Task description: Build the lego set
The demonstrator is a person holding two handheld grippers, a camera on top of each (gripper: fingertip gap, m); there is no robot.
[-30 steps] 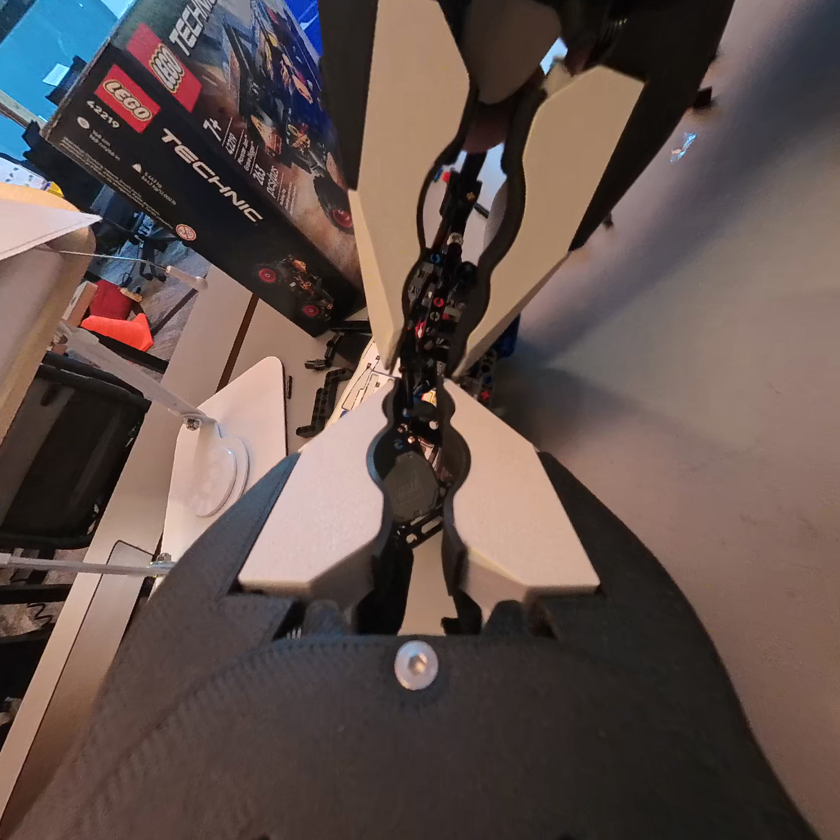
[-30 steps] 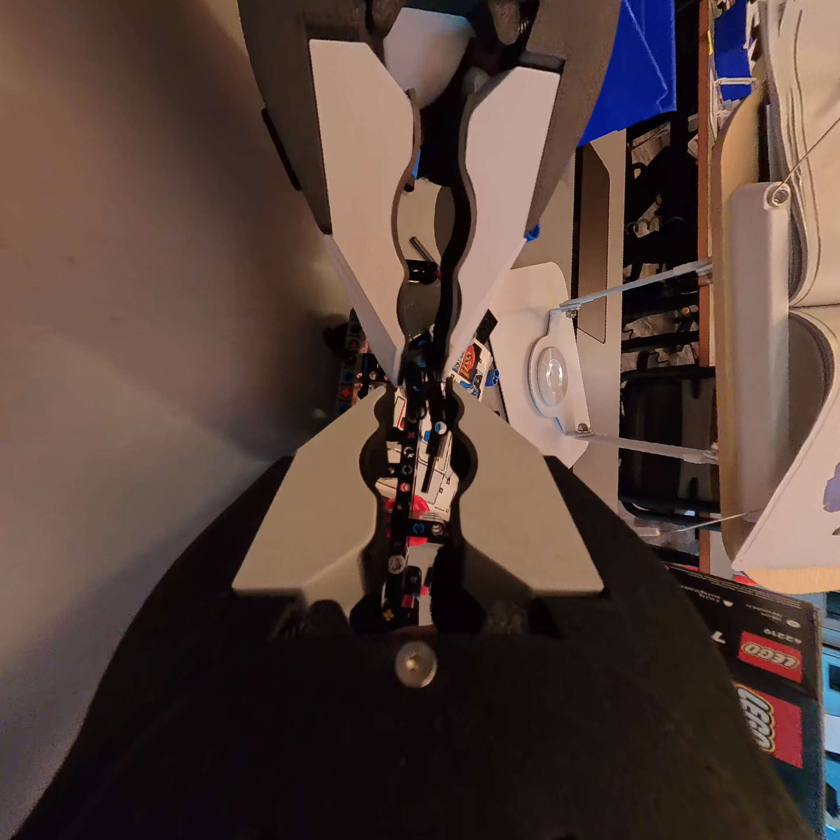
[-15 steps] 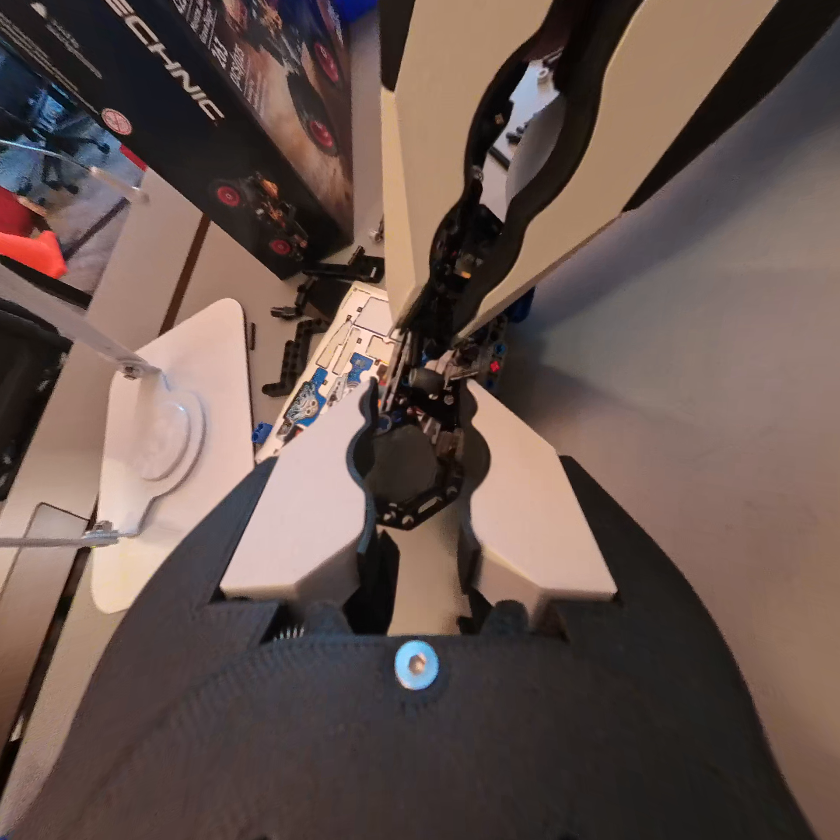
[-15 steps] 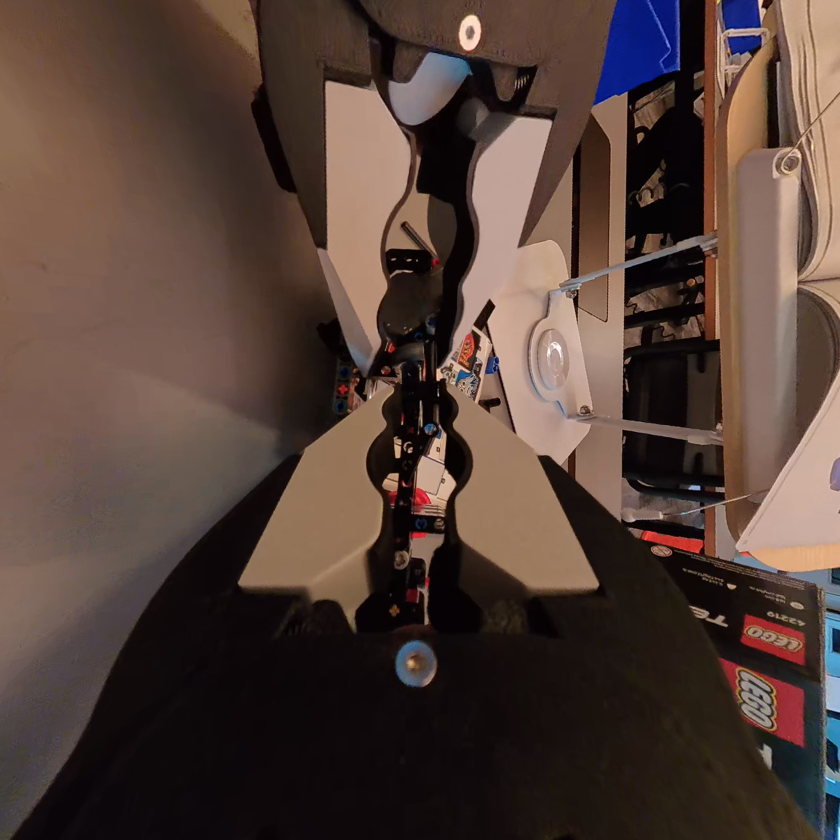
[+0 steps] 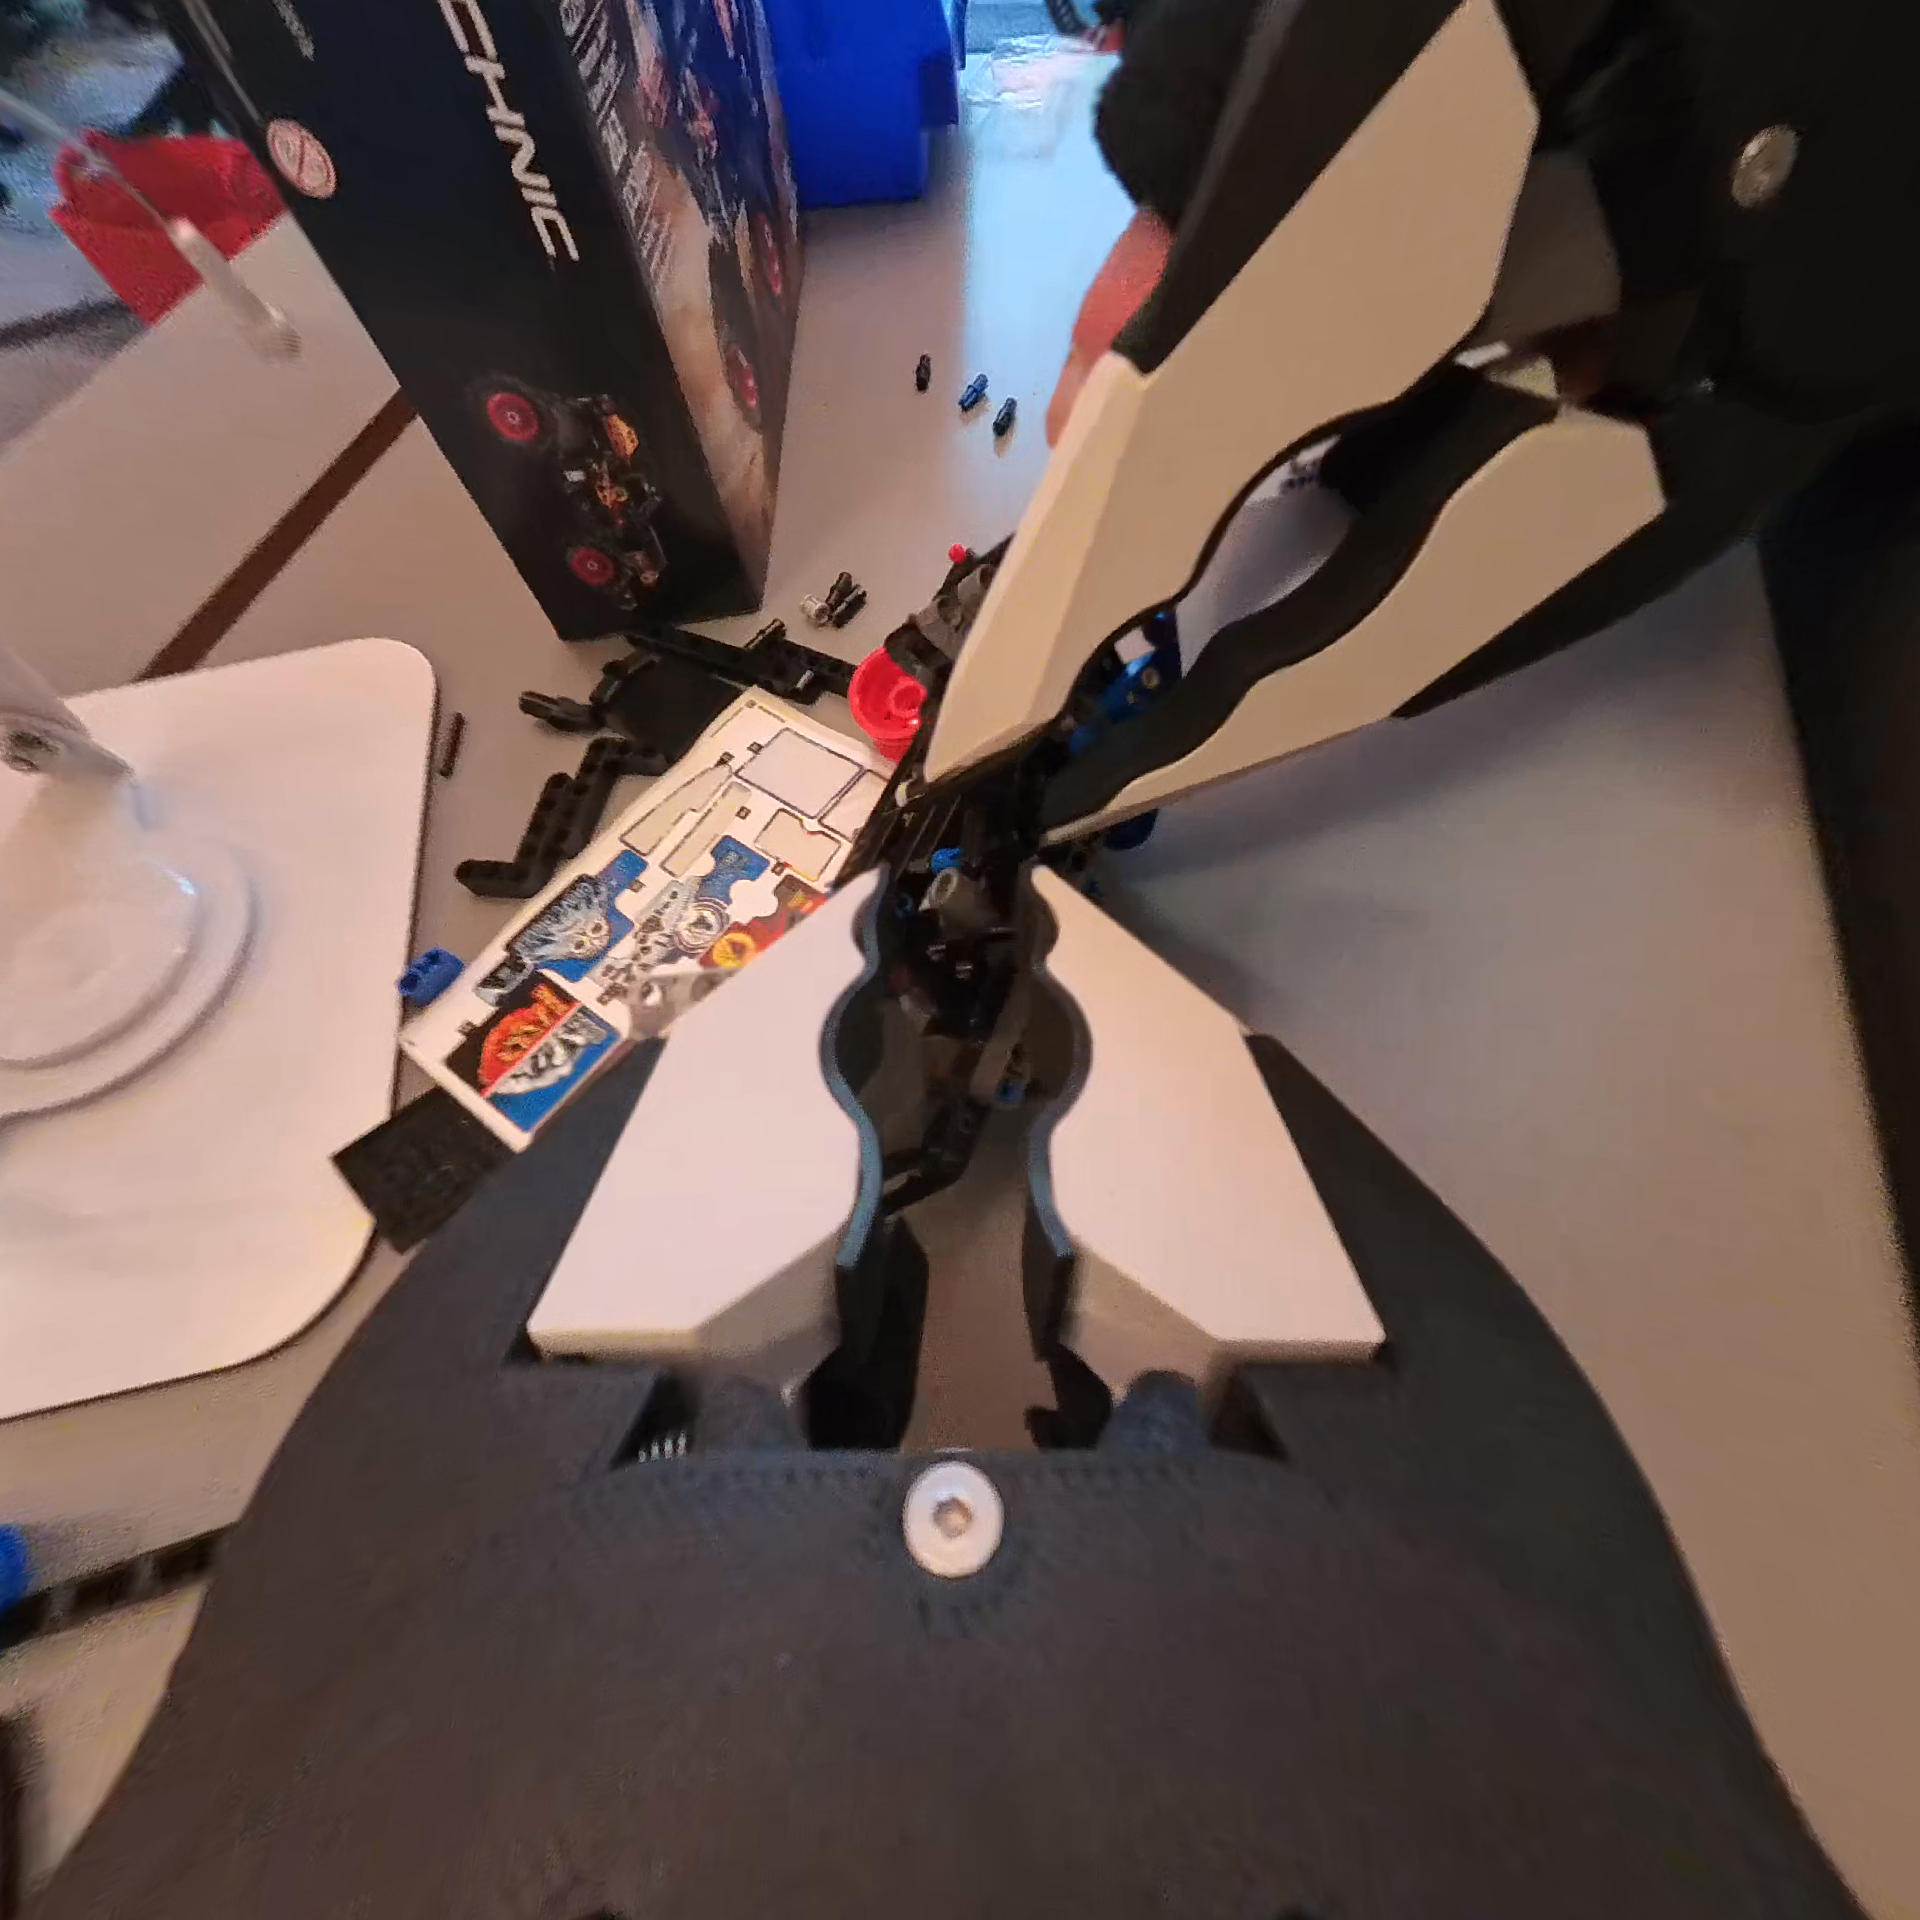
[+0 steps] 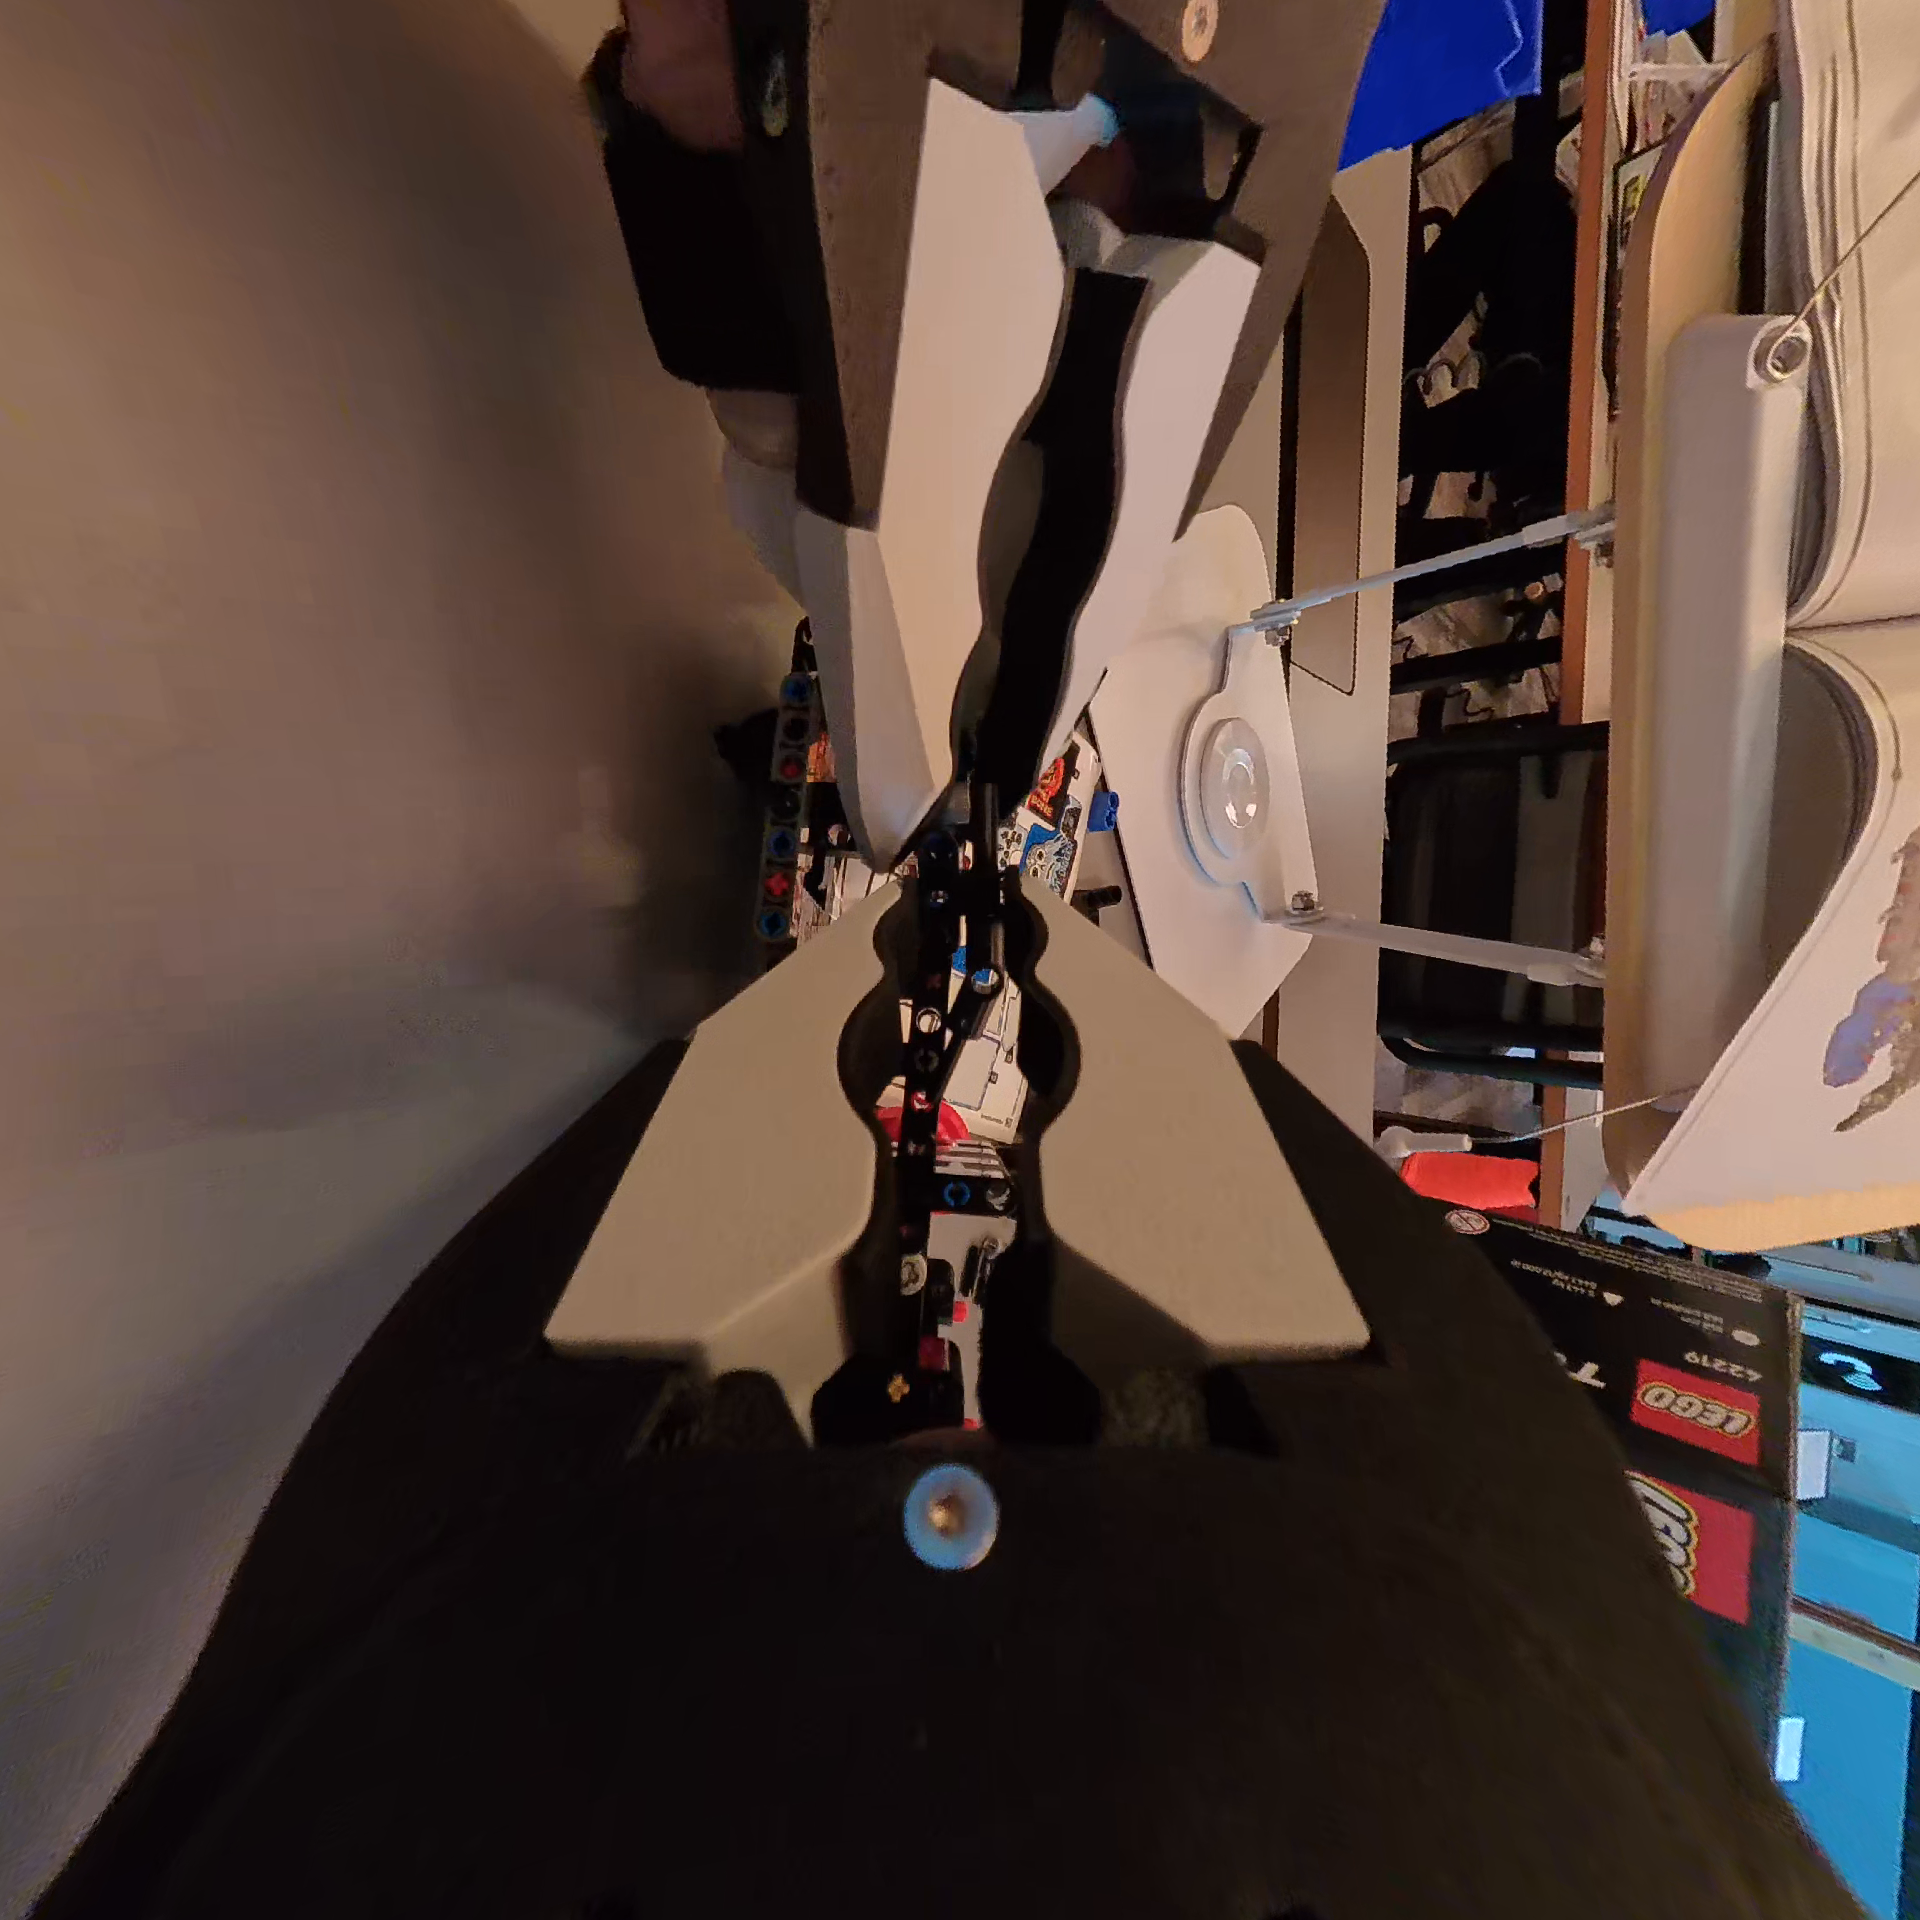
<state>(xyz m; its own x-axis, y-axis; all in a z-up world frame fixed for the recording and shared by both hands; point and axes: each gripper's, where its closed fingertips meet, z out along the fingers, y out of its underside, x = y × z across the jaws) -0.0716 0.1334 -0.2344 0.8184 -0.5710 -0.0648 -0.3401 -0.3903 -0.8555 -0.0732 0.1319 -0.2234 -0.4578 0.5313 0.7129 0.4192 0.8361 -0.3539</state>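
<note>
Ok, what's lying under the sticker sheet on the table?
A flat black piece pokes out from beneath the near corner of the sticker sheet. How far it runs under the sheet, and whether anything else lies there, is covered.

Sticker sheet (image 5: 665, 914) flat on the table (image 5: 1455, 1039), taken as the landmark. Behind it and to its left, the set box (image 5: 540, 312) standing upright. Between box and sheet, loose beams (image 5: 582, 800) scattered. Just left of the sheet, one small connector (image 5: 429, 972); farther left, a flat stand base (image 5: 208, 1018). Right of the sheet, above the table, the lego frame (image 5: 956, 966), clamped tip to tip between the left gripper (image 5: 951, 883) from the near side and the right gripper (image 5: 977, 790) from the far right. Well behind the sheet, right of the box, three small pins (image 5: 971, 387).
</note>
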